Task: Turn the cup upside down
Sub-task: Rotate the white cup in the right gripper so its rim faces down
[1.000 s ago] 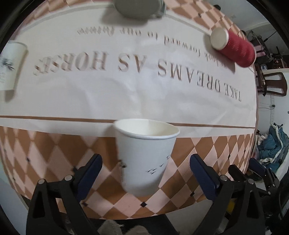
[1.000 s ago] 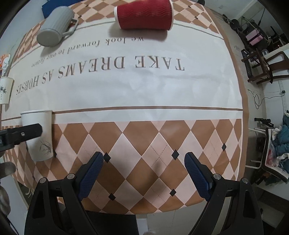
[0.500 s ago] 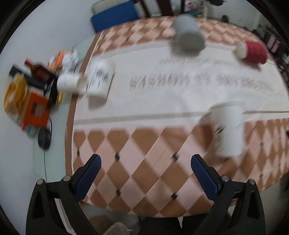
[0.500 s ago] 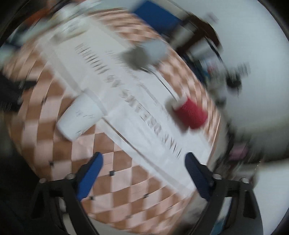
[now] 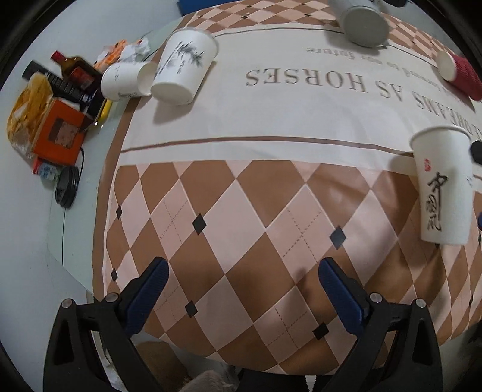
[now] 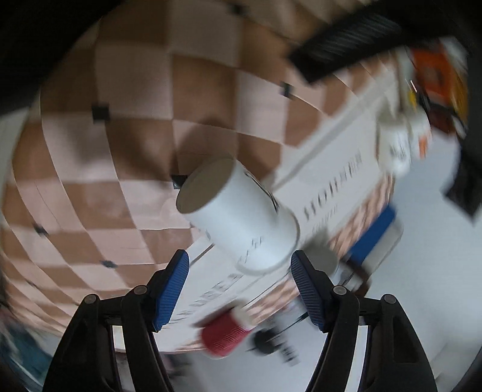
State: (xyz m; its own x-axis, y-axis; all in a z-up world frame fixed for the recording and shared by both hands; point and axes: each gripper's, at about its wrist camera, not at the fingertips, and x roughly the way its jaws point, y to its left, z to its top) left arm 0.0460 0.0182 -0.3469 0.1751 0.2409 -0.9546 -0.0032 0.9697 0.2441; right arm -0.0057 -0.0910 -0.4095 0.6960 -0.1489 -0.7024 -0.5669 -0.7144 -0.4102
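Clutter off the cloth: an orange box [image 5: 58, 134], a dark bottle [image 5: 73, 67] and a black round lid [image 5: 66, 187] lie on the bare desk [image 5: 27, 241] at the far left of the left wrist view.
Lying cups: a small white cup [image 5: 125, 80] rests on its side at the cloth's left edge, touching a larger bamboo-print cup [image 5: 183, 64] that also lies on its side, base toward the camera.
Cloth: a tablecloth [image 5: 241, 217] with brown and pink diamonds nearest the camera and a white printed band beyond it.
Left tongs [image 5: 242, 286]: spread wide over the diamond pattern, nothing between the blue pads, well apart from every cup.
Grey mug [image 5: 363, 21]: on its side at the far edge, base facing the camera.
Red cup [image 5: 459, 75]: ribbed, on its side toward the far right.
Task cup [image 5: 441, 187]: white paper cup with black calligraphy, at the right of the left wrist view, mouth up in that picture, where the diamonds meet the white band.
Right wrist view: blurred and rotated.
Right tongs [image 6: 241, 277]: pads spread on either side of the task cup [image 6: 241, 217]; whether either pad touches it cannot be told, and the cup's base points away from the camera.
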